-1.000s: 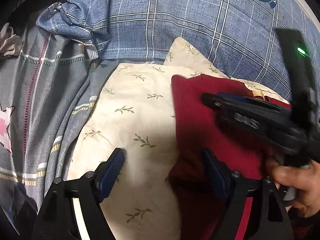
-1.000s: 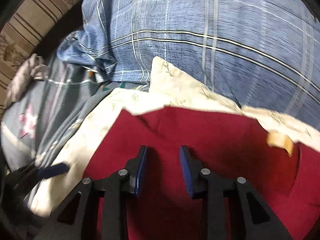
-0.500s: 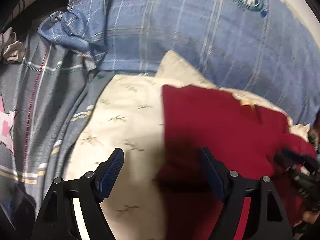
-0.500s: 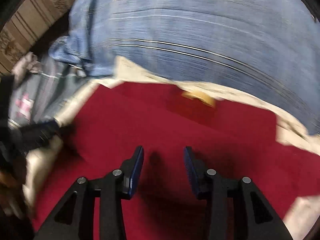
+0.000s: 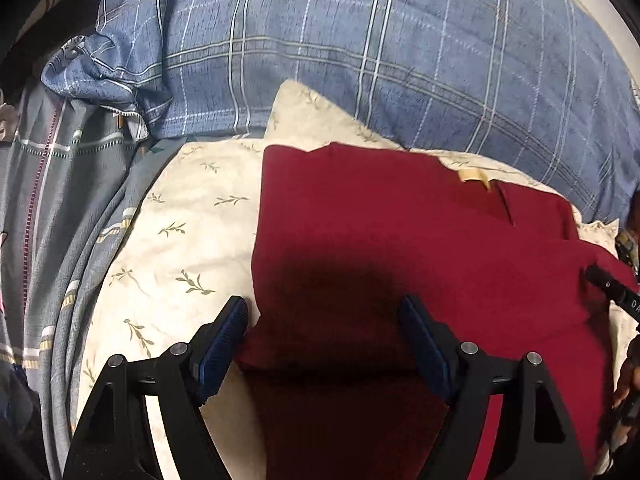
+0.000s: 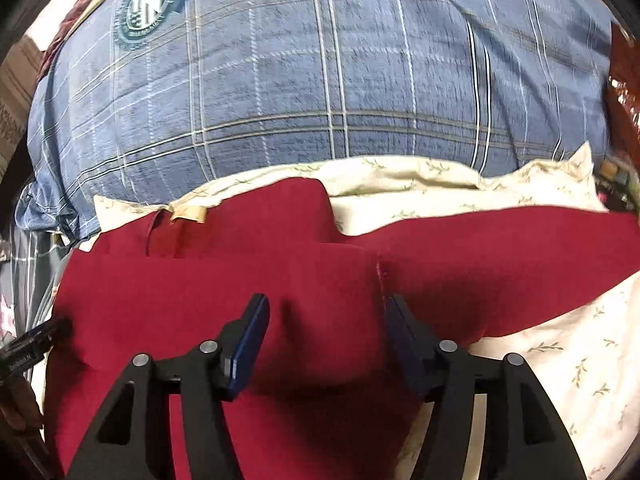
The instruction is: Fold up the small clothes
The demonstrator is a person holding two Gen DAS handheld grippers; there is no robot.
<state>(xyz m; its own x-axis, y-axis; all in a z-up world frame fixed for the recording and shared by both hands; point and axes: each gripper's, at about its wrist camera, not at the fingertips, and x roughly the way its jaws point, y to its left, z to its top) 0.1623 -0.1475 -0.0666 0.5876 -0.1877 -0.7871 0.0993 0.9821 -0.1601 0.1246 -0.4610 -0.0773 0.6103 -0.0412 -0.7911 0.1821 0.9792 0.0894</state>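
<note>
The red garment (image 5: 400, 240) lies spread on a cream leaf-print pillow (image 5: 180, 240), in front of a blue plaid pillow (image 5: 360, 60). The left gripper (image 5: 324, 332) hovers over its left edge, jaws released. The right gripper's (image 6: 326, 332) jaws have just been opening, straddling a fold without pressing it.

Dark-red garment (image 5: 400, 240), seemingly part-folded, flat

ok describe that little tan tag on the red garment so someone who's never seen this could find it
Start at the big blue plaid duvet; in front of it a cream pillow with leaf sprigs carries the dark red garment. At the garment's far edge, nearest the duvet, sits the small tan tag, the only pale patch on the plain red cloth.
</note>
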